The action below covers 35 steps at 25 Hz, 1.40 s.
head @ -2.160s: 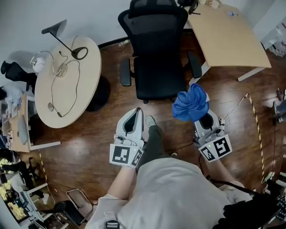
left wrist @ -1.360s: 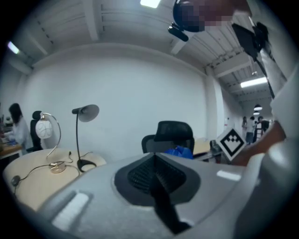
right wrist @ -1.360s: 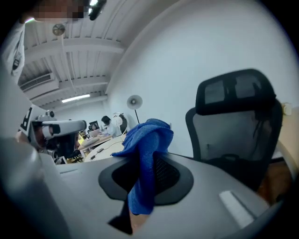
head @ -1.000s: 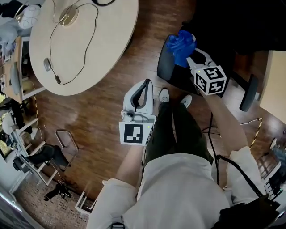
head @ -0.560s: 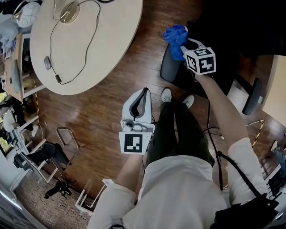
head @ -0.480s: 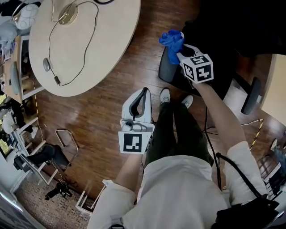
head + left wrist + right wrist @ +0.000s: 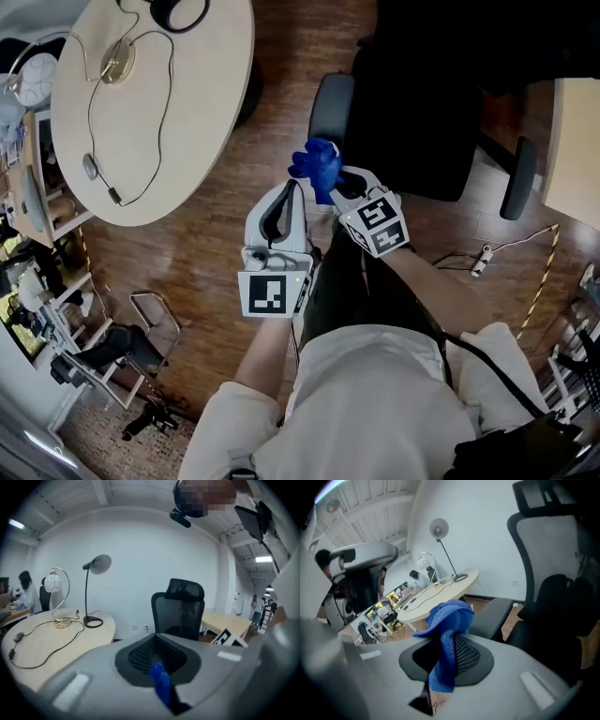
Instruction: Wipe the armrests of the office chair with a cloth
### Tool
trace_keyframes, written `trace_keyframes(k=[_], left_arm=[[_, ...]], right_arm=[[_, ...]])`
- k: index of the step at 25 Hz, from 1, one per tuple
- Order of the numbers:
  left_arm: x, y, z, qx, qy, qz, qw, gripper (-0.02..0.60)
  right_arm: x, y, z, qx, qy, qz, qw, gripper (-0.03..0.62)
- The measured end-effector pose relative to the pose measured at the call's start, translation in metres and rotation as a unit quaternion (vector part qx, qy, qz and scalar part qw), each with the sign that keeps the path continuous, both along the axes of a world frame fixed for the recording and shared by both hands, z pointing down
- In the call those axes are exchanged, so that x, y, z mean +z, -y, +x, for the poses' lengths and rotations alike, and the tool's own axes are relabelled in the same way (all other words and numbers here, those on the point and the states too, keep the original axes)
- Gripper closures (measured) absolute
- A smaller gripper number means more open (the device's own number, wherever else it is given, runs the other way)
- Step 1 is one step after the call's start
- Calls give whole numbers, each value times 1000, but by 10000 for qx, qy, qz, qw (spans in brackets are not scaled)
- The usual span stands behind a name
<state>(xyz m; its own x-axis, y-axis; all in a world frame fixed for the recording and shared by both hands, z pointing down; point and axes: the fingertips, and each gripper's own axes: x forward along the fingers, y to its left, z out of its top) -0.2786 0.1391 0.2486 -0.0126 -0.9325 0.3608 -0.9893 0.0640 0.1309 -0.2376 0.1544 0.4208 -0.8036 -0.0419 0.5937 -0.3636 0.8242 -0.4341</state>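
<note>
Right hand-held gripper point(image 7: 337, 184) is clenched on the cloth point(image 7: 317, 167), a blue bundle that stands up out of its jaws over the wooden floor point(image 7: 197, 272), in front of the person's legs. Left hand-held gripper point(image 7: 292, 189) lies just beside it, tip to tip, and its own view shows its jaws drawn together with a narrow blue strip of the cloth pinched in the seam between them. The office chair point(image 7: 422, 141) stands just beyond, its nearer armrest point(image 7: 330, 105) close to the cloth but apart from it. To the left a round table point(image 7: 178, 122) carries a lamp point(image 7: 180, 11) and cables.
</note>
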Motion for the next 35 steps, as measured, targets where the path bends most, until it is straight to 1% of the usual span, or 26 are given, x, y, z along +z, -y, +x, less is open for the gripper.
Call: trace_keyframes(k=[3, 5, 6, 8, 10, 12, 15, 17, 19, 21, 24, 25, 28, 30, 31, 33, 35], left_arm=[[-4, 17, 24, 306, 59, -17, 9995, 591], [-12, 42, 54, 687, 14, 76, 9976, 591], [-15, 57, 74, 955, -38, 141, 9953, 591], [-22, 87, 122, 1549, -151, 274, 9874, 591], [-27, 110, 172, 2039, -272, 375, 9779, 591], [-30, 124, 219, 2357, -383, 426, 9701, 591], [-29, 139, 281, 2813, -508, 440, 9573, 591], [-25, 147, 312, 3128, -584, 407, 9471, 591], [-19, 149, 333, 3289, -620, 329, 9418, 591], [-9, 146, 346, 3340, -568, 183, 9407, 591], [4, 136, 350, 3379, -206, -87, 9409, 591], [6, 132, 348, 3377, -174, -156, 9410, 591], [12, 122, 338, 3270, -276, -323, 9441, 591], [16, 119, 323, 3155, -247, -417, 9477, 591], [17, 118, 317, 3109, -222, -438, 9492, 591], [18, 116, 308, 3063, -198, -446, 9507, 591], [19, 115, 302, 3034, -233, -468, 9514, 591]], right_arm=[[-43, 26, 27, 460, 392, 285, 9978, 525], [-73, 54, 66, 986, 609, 537, 9918, 525], [-87, 70, 91, 1335, 676, 673, 9865, 525], [-111, 99, 152, 2077, 703, 932, 9712, 525], [-128, 119, 215, 2705, 615, 1163, 9537, 525], [-139, 128, 273, 3137, 491, 1330, 9389, 525], [-144, 130, 346, 3736, 309, 1390, 9166, 525], [-138, 129, 384, 4148, 154, 1377, 8993, 525], [-122, 136, 415, 4406, -24, 1345, 8876, 525], [-97, 155, 440, 4484, -236, 1294, 8841, 525], [-57, 207, 463, 4414, -531, 1233, 8872, 525], [-44, 225, 468, 4369, -639, 1175, 8895, 525], [-3, 265, 479, 4270, -1031, 815, 8947, 525], [20, 277, 479, 4225, -1304, 639, 8947, 525], [26, 279, 479, 4220, -1362, 590, 8943, 525], [31, 280, 477, 4210, -1400, 561, 8944, 525], [31, 278, 473, 4129, -1434, 581, 8976, 525]])
